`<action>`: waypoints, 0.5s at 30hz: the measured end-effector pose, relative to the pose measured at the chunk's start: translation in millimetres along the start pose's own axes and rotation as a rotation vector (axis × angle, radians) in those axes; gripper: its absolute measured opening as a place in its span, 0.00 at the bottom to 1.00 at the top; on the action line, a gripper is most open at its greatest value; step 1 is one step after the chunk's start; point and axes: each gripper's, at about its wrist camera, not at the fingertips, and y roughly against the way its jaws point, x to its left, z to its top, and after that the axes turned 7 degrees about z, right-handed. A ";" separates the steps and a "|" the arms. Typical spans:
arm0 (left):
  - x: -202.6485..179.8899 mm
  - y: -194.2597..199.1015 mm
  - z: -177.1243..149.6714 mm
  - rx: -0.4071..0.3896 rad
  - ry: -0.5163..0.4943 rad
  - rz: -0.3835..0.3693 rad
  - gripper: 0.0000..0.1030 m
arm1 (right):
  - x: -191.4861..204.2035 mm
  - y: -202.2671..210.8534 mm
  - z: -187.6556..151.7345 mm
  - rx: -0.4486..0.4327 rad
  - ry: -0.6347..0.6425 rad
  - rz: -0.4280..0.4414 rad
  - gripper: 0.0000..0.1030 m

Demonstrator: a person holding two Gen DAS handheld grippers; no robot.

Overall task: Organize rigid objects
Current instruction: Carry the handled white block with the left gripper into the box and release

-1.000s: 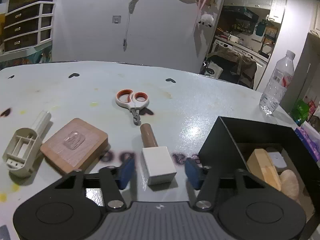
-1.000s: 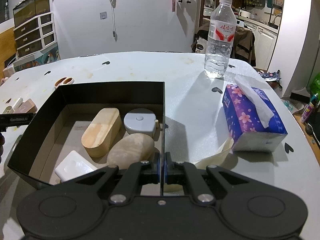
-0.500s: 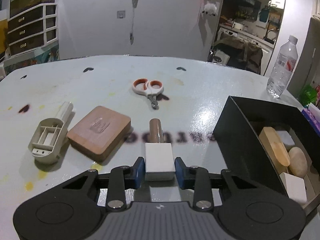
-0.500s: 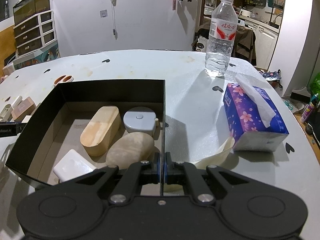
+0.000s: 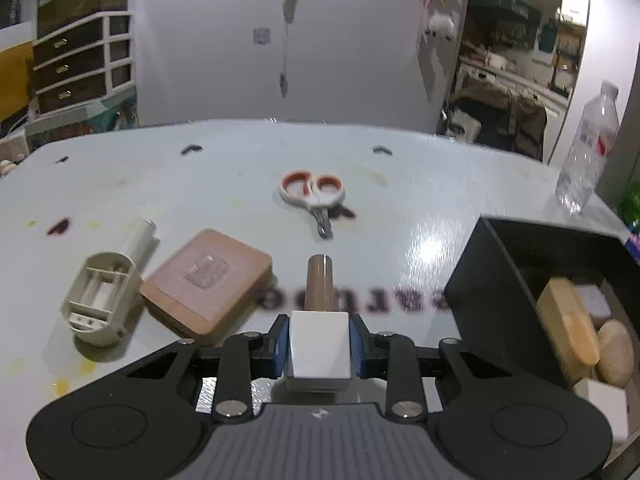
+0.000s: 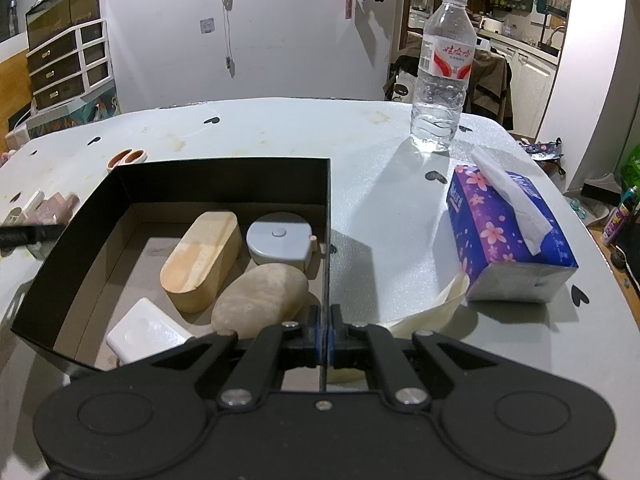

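Pinching the white block of a small stamp-like piece between its blue pads, the left gripper sat at the lower middle of the left wrist frame, its jaws having just closed onto the block's two sides. A brown cylindrical handle stuck out from the block's far end, pointing up the frame toward the orange-and-white scissors lying on the pale counter. To the left of the held piece lay a square wooden coaster and, further left, a beige plastic holder, both on the counter and apart from the gripper. At the right edge stood the black box, its near wall just beside the gripper's right finger. In the right wrist frame the right gripper had its jaws pressed together on the thin right wall of that black box, low in the middle of the frame. Inside the box lay an oval wooden block, a grey round case, a tan stone and a white flat piece. Right of the box sat a purple tissue pack, with a water bottle above it in the frame.
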 end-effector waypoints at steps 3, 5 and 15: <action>-1.1 18.5 9.4 -0.042 0.009 -0.035 0.31 | 0.3 -0.1 0.1 0.001 0.001 -0.002 0.04; -5.9 32.4 17.7 -0.070 0.012 -0.077 0.31 | -0.4 -0.1 0.2 0.000 -0.005 0.001 0.04; -72.5 62.6 39.7 -0.064 -0.029 -0.340 0.31 | -0.9 0.2 -0.4 -0.004 -0.010 0.004 0.04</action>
